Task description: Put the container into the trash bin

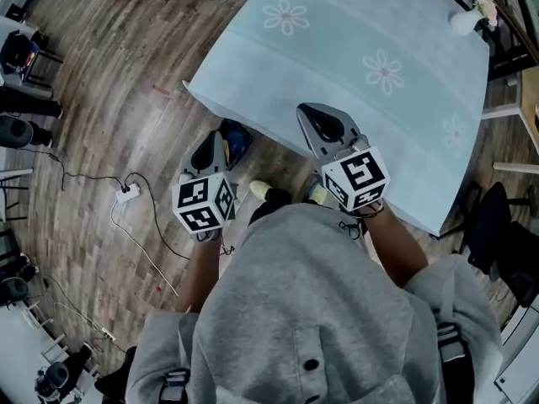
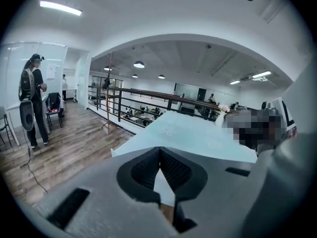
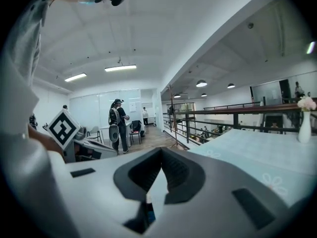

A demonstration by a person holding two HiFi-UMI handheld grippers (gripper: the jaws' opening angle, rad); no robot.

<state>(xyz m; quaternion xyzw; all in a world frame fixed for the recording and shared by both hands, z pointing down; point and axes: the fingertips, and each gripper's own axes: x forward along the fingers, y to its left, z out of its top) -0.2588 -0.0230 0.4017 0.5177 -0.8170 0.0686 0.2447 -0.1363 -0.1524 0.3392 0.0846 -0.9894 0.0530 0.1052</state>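
Note:
No container shows in any view. My left gripper (image 1: 216, 137) (image 2: 159, 148) is held up in front of my chest, shut, with nothing between its jaws. Beside it on the right, my right gripper (image 1: 303, 109) (image 3: 161, 150) is also raised and shut on nothing, its tips over the near edge of the table (image 1: 337, 66). A dark blue and black thing (image 1: 237, 141) sits on the floor at the table's edge, just beyond the left gripper; I cannot tell what it is.
The table wears a pale blue cloth with flower prints. A white vase (image 1: 466, 19) (image 3: 305, 120) stands at its far corner. A power strip (image 1: 126, 194) with cables lies on the wood floor at left. A person (image 2: 32, 100) stands further off, and a dark railing (image 2: 148, 95) runs behind the table.

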